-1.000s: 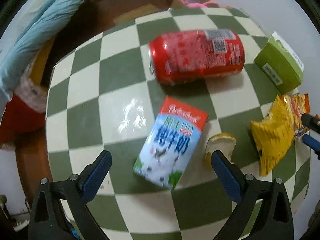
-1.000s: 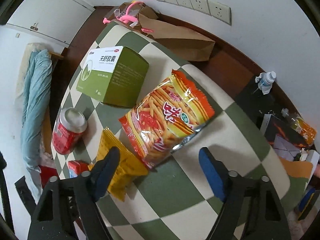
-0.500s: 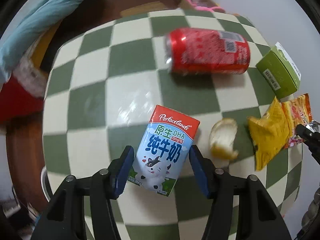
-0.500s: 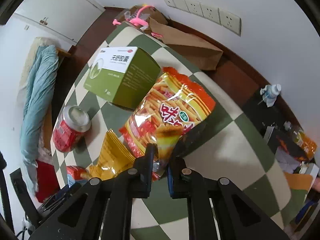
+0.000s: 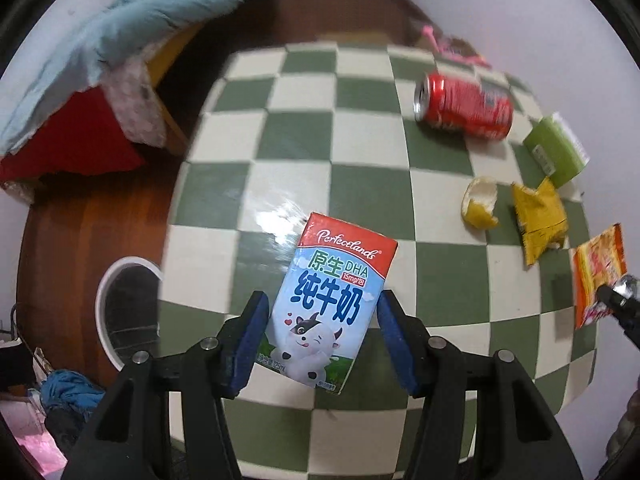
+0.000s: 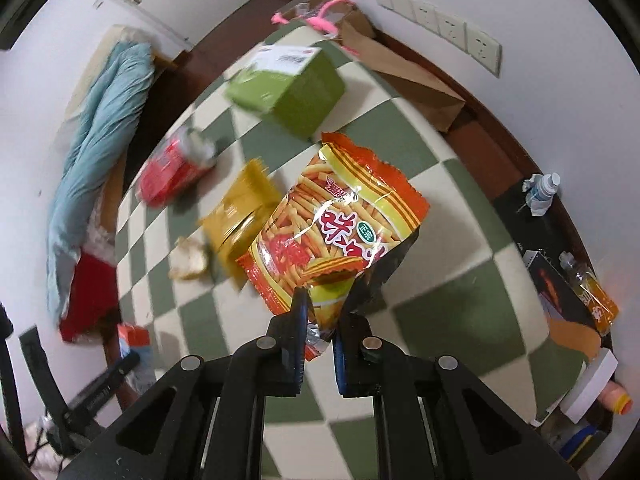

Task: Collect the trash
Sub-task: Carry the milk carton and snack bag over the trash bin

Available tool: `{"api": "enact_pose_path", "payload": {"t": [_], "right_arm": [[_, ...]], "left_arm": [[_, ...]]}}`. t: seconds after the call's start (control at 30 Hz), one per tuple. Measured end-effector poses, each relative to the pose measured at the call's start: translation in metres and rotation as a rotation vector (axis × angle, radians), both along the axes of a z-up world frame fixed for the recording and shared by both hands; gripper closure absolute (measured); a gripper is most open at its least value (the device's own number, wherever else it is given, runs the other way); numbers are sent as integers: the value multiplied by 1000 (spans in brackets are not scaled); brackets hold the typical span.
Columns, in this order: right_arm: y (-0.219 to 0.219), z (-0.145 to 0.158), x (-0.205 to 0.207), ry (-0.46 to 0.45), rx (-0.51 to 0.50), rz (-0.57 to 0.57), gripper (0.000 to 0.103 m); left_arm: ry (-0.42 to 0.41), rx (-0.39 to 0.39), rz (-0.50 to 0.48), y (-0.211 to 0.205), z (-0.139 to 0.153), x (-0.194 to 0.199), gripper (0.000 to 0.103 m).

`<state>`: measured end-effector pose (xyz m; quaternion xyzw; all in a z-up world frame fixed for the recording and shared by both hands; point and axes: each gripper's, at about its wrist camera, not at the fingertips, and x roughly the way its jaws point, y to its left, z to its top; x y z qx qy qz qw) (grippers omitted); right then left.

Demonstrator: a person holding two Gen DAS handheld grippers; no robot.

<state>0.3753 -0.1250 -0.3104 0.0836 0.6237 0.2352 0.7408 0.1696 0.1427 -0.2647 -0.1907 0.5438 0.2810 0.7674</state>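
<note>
My left gripper [image 5: 320,312] is shut on a blue and red milk carton [image 5: 332,296] and holds it above the checkered table [image 5: 304,148]. My right gripper [image 6: 322,308] is shut on the lower edge of an orange snack bag [image 6: 340,220], lifted off the table; the bag also shows in the left wrist view [image 5: 598,272]. On the table lie a red can [image 5: 464,108], a green box [image 5: 556,150], a yellow wrapper [image 5: 538,220] and a piece of peel [image 5: 480,208].
A white-rimmed bin [image 5: 128,312] stands on the wooden floor left of the table. A bed with a blue blanket [image 5: 100,40] is beyond it. A brown paper bag [image 6: 404,72] leans by the wall behind the table.
My left gripper closed on the milk carton and lifted it back toward the table's left edge. My right gripper closed on the snack bag and raised it.
</note>
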Motion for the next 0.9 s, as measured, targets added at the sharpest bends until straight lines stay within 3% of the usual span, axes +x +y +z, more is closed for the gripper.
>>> {"api": "enact_pose_path", "payload": {"t": [0.23,0.5,0.73,0.9], "right_arm": [[29,42,-49,-44,59,124,92],[94,95,-102,-112,131,278,92],[180,123,-161,-118,179,441,92],[259,111,-214,-76,179,574,92]], "left_arm": [[-107,80,45,24,53,-36,50],[-200,139,130,51,100,-95,51],[-236,164,228,90,113,-152,51],[-217,139,328,135,97,-199,51]]}}
